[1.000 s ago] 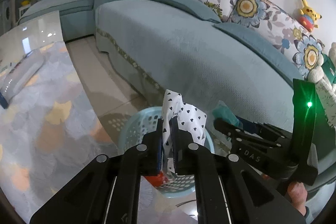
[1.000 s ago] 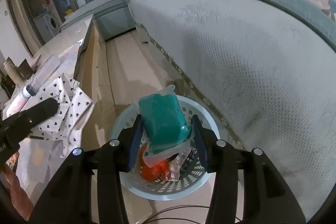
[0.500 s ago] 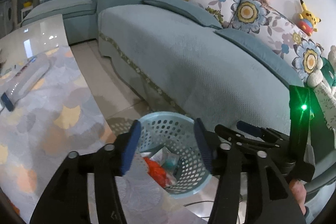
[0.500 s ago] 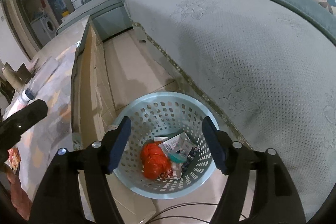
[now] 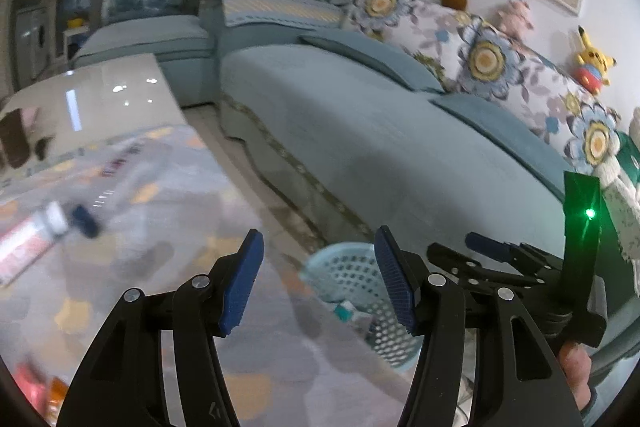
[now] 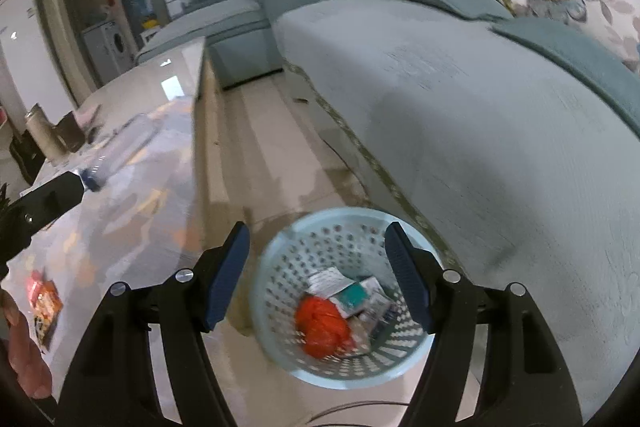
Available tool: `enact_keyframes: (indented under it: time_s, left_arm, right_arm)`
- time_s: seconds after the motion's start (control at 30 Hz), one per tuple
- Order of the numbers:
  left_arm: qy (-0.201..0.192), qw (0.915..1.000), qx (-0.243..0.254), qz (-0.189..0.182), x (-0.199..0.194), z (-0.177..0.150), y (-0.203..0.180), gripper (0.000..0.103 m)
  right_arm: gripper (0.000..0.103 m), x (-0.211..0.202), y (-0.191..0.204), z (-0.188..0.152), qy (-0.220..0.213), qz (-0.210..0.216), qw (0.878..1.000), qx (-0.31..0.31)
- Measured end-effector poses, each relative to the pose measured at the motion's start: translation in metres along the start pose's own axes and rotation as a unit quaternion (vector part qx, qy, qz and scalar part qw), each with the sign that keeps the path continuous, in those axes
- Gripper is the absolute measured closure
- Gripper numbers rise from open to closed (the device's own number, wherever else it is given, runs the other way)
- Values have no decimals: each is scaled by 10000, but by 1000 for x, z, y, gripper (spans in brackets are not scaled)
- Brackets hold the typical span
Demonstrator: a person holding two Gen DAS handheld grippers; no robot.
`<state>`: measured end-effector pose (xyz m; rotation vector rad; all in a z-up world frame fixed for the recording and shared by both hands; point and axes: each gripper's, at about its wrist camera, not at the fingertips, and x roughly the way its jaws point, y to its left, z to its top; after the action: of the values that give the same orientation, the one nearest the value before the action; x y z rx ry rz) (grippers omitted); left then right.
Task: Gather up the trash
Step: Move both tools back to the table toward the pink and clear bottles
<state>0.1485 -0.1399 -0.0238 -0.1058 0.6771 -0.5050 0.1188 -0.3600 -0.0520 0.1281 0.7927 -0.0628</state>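
A: Left wrist view: the left gripper (image 5: 316, 277) has just opened its jaws; they stand wide with nothing between. A bottle (image 5: 40, 235) lies far left on the bench (image 5: 168, 195).

B: It's probably light, smooth and prone to rolling, so take it across the middle.

A: Right wrist view: the right gripper (image 6: 316, 271) is likewise parted and empty above the basket (image 6: 276, 267), trash (image 6: 324, 319) inside; a packet (image 6: 44, 303) waits near left.
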Motion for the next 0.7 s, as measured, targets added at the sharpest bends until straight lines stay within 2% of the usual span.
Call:
enact_keyframes:
  time_s: [0.23, 0.4, 0.6, 0.7]
  left_arm:
    - [-260, 9985, -379, 304, -38, 6, 60, 46]
    - [-525, 9945, -480, 774, -69, 6, 105, 26]
    - [-523, 9877, -503, 1385, -99, -3, 181, 22]
    - [-456, 9829, -725, 1631, -105, -8, 225, 21]
  right_arm:
    - [37, -7, 51, 12, -184, 238, 9989, -353]
    - [37, -18, 91, 14, -433, 583, 9955, -612]
    - [36, -14, 142, 16, -515, 838, 9917, -826]
    - [36, -7, 173, 20, -585, 926, 9892, -970]
